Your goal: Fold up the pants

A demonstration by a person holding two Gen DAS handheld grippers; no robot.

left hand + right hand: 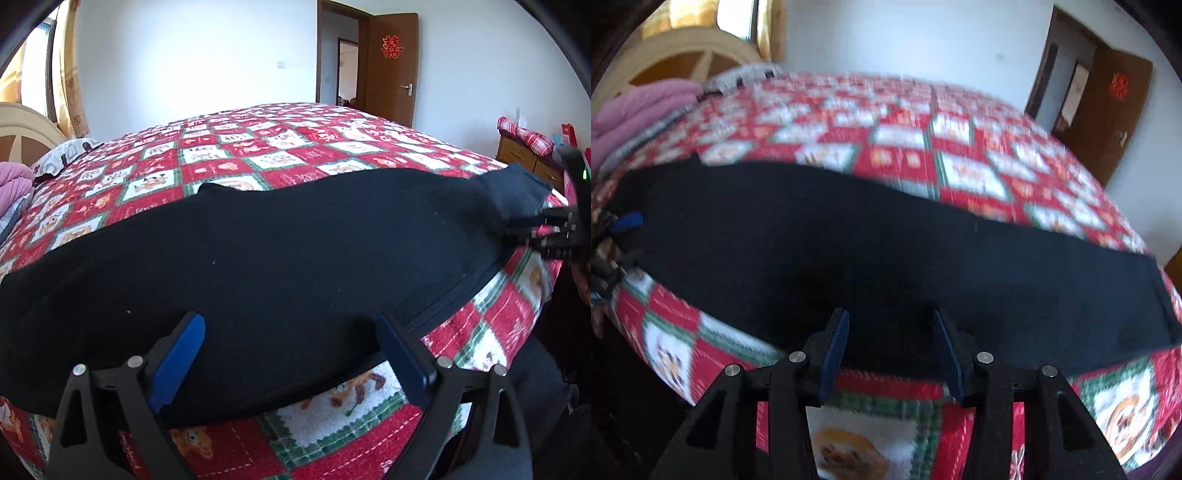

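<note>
Left claw (291,347) gapes wide, empty, over the black pants (258,251). They stretch lengthwise along the bed's (280,147) near edge, cuff rightward. Right claw (890,343) half-spread, released.

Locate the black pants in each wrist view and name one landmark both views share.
Left wrist: the pants run across the middle, left edge to far right, over the bedspread.
Right wrist: the pants band the middle from left edge to lower right, blurred.
Shared landmark: the brown door with a red emblem, upper right in both.
</note>
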